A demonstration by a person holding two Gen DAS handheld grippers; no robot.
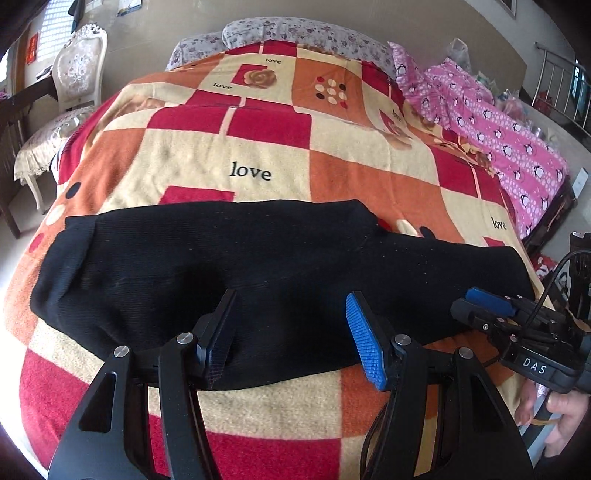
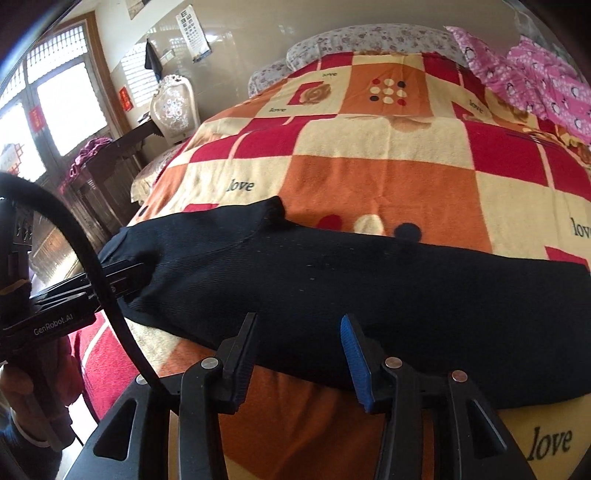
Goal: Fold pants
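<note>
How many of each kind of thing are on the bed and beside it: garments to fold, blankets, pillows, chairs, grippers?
Black knit pants: 1
Red, orange and cream checked "love" blanket: 1
Pink penguin-print quilt: 1
Grey floral pillows: 2
White ornate upholstered chair: 1
Two-finger grippers, left gripper and right gripper: 2
Total: 8

Home bedroom — bed w/ checked "love" blanket, floral pillows, ornate chair.

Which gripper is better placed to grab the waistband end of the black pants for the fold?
Left gripper, probably: it is open over the black pants nearer the waistband; the right gripper sits toward the leg end.
</note>
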